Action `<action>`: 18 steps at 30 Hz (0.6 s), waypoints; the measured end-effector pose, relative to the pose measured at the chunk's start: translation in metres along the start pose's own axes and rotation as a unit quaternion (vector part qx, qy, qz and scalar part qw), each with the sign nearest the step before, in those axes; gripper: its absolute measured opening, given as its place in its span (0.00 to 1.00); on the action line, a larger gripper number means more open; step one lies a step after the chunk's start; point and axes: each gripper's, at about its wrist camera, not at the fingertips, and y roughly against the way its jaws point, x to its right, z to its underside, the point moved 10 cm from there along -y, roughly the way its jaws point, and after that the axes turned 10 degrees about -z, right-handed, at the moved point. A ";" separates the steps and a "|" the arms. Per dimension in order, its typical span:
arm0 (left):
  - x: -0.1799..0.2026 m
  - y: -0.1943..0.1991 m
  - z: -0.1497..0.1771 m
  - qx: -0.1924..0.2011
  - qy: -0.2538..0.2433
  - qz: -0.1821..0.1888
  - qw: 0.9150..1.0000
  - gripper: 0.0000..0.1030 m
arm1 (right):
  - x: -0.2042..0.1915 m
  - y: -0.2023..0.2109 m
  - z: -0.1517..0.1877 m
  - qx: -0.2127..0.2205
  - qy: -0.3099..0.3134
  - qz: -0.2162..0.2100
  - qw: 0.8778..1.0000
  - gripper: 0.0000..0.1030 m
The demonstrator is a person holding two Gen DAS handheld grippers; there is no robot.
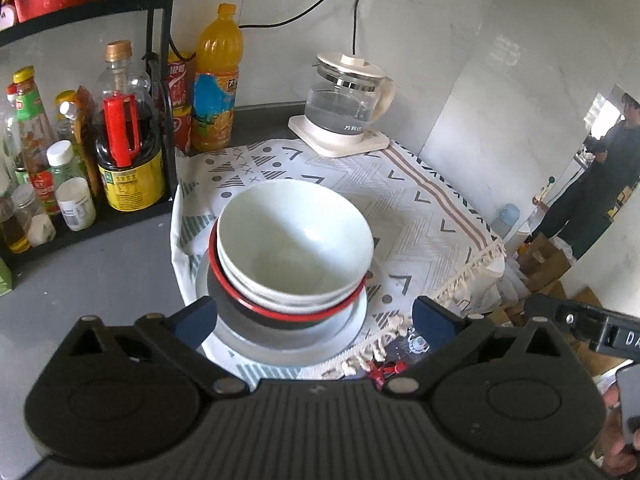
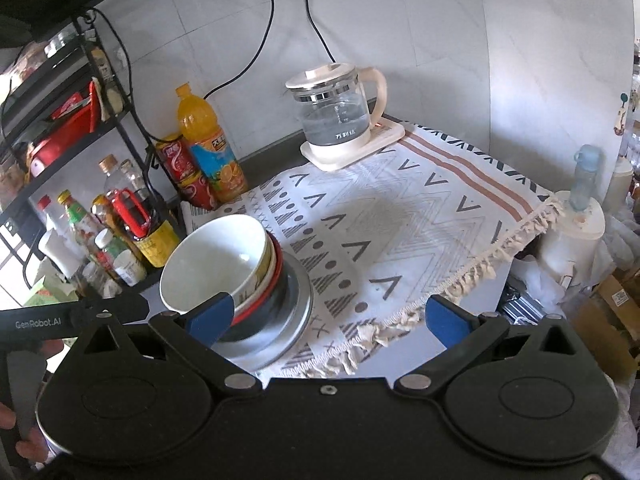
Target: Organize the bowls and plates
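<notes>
A stack of dishes stands on the patterned cloth (image 1: 420, 216) near its left edge. A white bowl (image 1: 292, 240) is on top, nested in another pale bowl, then a black bowl with a red rim (image 1: 256, 312), all on a metal plate (image 1: 352, 324). The stack also shows in the right wrist view: white bowl (image 2: 212, 264), plate (image 2: 300, 296). My left gripper (image 1: 314, 316) is open and empty, its blue-padded fingers either side of the stack's near edge. My right gripper (image 2: 328, 316) is open and empty, to the right of the stack, above the cloth's fringe.
A glass kettle (image 1: 348, 100) on its base stands at the back of the cloth, corded to the wall. An orange juice bottle (image 1: 218, 80), red cans and a black rack of sauce bottles (image 1: 120, 148) crowd the left. The counter edge drops off on the right.
</notes>
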 end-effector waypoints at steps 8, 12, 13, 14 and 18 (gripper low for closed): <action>0.003 0.019 0.019 0.003 -0.005 -0.007 1.000 1.00 | 0.001 0.020 0.016 -0.001 0.002 0.008 1.000 1.00; 0.006 0.027 0.025 0.007 -0.009 -0.008 1.000 1.00 | 0.001 0.028 0.023 -0.001 0.009 0.011 1.000 1.00; 0.006 0.029 0.027 0.008 -0.010 -0.009 1.000 1.00 | 0.000 0.030 0.024 0.000 0.011 0.011 1.000 1.00; 0.007 0.030 0.028 0.008 -0.009 -0.008 1.000 1.00 | 0.001 0.031 0.024 0.000 0.011 0.012 1.000 1.00; 0.010 0.036 0.031 0.010 -0.012 -0.008 1.000 1.00 | 0.000 0.039 0.025 0.004 0.016 0.018 1.000 1.00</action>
